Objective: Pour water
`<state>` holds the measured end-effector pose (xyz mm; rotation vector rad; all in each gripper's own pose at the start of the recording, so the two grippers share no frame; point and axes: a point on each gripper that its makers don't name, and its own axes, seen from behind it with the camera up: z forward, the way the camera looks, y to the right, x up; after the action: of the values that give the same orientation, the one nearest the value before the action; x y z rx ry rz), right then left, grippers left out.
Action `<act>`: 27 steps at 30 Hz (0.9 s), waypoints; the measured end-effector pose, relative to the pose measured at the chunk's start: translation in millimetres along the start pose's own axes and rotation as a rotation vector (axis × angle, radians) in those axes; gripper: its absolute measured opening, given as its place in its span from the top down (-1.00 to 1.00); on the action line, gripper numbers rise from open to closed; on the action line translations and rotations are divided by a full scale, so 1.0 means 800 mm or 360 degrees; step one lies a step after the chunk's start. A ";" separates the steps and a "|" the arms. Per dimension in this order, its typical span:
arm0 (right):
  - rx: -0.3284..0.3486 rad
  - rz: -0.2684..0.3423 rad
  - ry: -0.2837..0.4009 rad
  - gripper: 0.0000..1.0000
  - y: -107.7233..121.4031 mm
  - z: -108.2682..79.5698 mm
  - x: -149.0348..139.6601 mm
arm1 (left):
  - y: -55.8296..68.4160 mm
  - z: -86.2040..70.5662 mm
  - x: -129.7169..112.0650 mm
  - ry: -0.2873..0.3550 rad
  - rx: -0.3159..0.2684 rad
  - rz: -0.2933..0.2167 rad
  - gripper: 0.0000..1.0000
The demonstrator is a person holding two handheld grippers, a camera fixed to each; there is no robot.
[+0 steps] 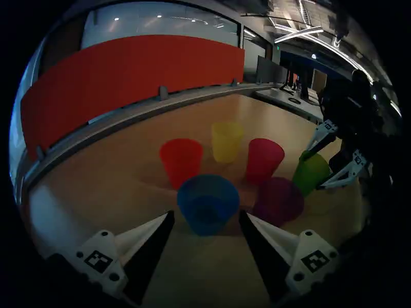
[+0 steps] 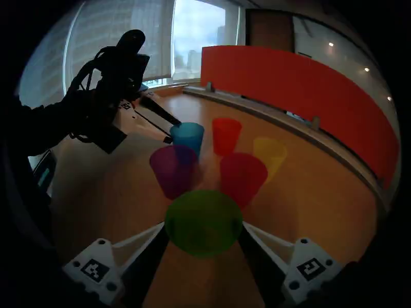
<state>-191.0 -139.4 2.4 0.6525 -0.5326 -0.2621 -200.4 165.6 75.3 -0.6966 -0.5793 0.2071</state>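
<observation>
Wooden tabletop [image 1: 118, 179] carries the cups [image 1: 181, 159]. We judge them light, thin-walled, crushable: grip mid-wall, gently. Left gripper [image 1: 205, 218] straddles the blue cup [image 1: 208, 200], right gripper [image 2: 204, 228] the green cup [image 2: 204, 220]; whether either pinches, we cannot tell.

6 cups are counted on 1 wooden table [image 1: 118, 174] (all translucent plastic, no 2 alike in colour): 1 blue cup [image 1: 208, 203], 1 red cup [image 1: 181, 161], 1 yellow cup [image 1: 226, 141], 1 magenta cup [image 1: 263, 160], 1 purple cup [image 1: 278, 200] and 1 green cup [image 1: 310, 173]. 2 grippers are seen: 1 left gripper [image 1: 206, 213] and 1 right gripper [image 2: 204, 225]. 1 long red panel [image 1: 128, 77] is counted behind.
</observation>
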 end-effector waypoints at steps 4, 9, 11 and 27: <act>-0.0005 -0.0009 -0.0003 -0.82 0.003 0.000 0.000 | 0.000 0.008 0.001 -0.0017 -0.0009 -0.0007 -0.86; -0.0011 -0.0016 -0.0001 -0.82 0.005 -0.001 0.001 | 0.001 0.017 0.006 -0.0020 -0.0023 -0.0009 -0.86; -0.0008 -0.0015 0.0001 -0.82 0.004 -0.001 0.002 | 0.002 0.020 0.007 -0.0021 -0.0033 -0.0017 -0.86; -0.0002 -0.0016 0.0011 -0.82 0.005 -0.005 0.001 | 0.001 0.034 0.009 -0.0035 -0.0033 0.0017 -0.81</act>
<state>-187.8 -134.8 2.2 0.6549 -0.5227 -0.2697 -210.0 183.7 94.8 -0.7185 -0.5993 0.2192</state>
